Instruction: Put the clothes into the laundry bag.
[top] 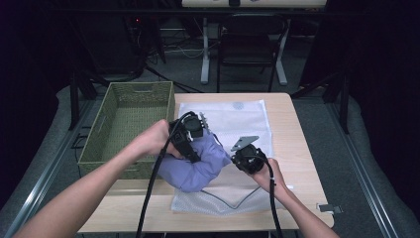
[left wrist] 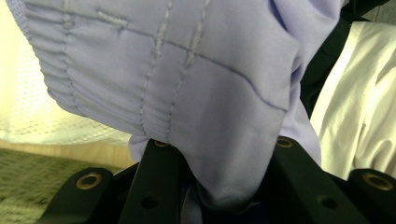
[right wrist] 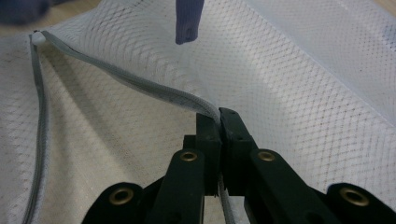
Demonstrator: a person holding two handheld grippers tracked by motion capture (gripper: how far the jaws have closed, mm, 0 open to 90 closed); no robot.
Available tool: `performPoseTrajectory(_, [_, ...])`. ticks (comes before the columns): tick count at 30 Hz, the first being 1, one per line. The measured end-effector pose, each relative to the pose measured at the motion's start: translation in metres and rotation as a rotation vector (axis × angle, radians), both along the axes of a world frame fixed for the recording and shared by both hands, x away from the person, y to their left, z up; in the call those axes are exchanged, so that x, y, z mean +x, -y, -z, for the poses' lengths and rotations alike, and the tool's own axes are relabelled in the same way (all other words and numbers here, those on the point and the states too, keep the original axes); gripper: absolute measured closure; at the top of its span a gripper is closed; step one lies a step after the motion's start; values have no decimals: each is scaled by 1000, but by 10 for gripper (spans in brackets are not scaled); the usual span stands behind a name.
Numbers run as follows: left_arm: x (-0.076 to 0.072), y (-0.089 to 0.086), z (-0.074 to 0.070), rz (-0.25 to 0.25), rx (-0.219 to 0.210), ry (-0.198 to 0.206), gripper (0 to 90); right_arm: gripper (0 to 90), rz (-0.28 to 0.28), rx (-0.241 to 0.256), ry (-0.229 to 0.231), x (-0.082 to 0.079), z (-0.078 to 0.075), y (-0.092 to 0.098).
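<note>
High view: left gripper (top: pixel 190 130) carries lavender garment (top: pixel 198 166) above white mesh laundry bag (top: pixel 247 119) on worktop (top: pixel 287 148); green basket (top: pixel 130 121) sits beside left hand. Right gripper (top: pixel 246 157) low at bag edge.

Left gripper view: fingers (left wrist: pixel 159 177) clenched on garment fold; cloth hangs in front of them.

Right gripper view: fingers (right wrist: pixel 208 135) clamped on zipper edge (right wrist: pixel 140 84) of bag, lifting opening.

Judgement: bag held open, garment not yet inside; insertion and closing remain.
</note>
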State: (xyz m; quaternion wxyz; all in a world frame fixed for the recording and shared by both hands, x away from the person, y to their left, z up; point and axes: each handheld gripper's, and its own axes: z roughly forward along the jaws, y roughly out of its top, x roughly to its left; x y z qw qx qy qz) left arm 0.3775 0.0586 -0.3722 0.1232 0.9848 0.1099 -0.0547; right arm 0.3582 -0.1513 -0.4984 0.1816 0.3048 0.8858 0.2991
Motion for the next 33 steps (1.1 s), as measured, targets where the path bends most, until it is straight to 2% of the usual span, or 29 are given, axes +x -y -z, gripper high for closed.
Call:
performPoseTrajectory(2, [-1,2,7,2,-2,-16,747,876,1,-3,2,0,0,1])
performPoseTrajectory(4, [-4,4,17,-6,0,-7,747,876,1,-3,3,0,-1,1])
performPoseTrajectory(7, [-6,4,26,3,6,-27,746,876,-2,-7,2,-1,0,0])
performPoseTrajectory(12, [-11,7,43,-6,18,-34,743,876,0,-7,-8,1,1,0])
performPoseTrajectory(17, [-17,12,53,-10,-3,-11,740,875,-3,-7,0,0,0,0])
performPoseTrajectory(23, [-23,17,68,-28,-31,5,732,875,-3,-11,-13,0,1,-1])
performPoseTrajectory(30, [-29,20,95,-44,-50,1,709,875,-4,-5,-18,-1,1,-1])
performPoseTrajectory(33, [-31,20,107,-72,-73,2,691,875,-4,-5,-28,-1,2,-2])
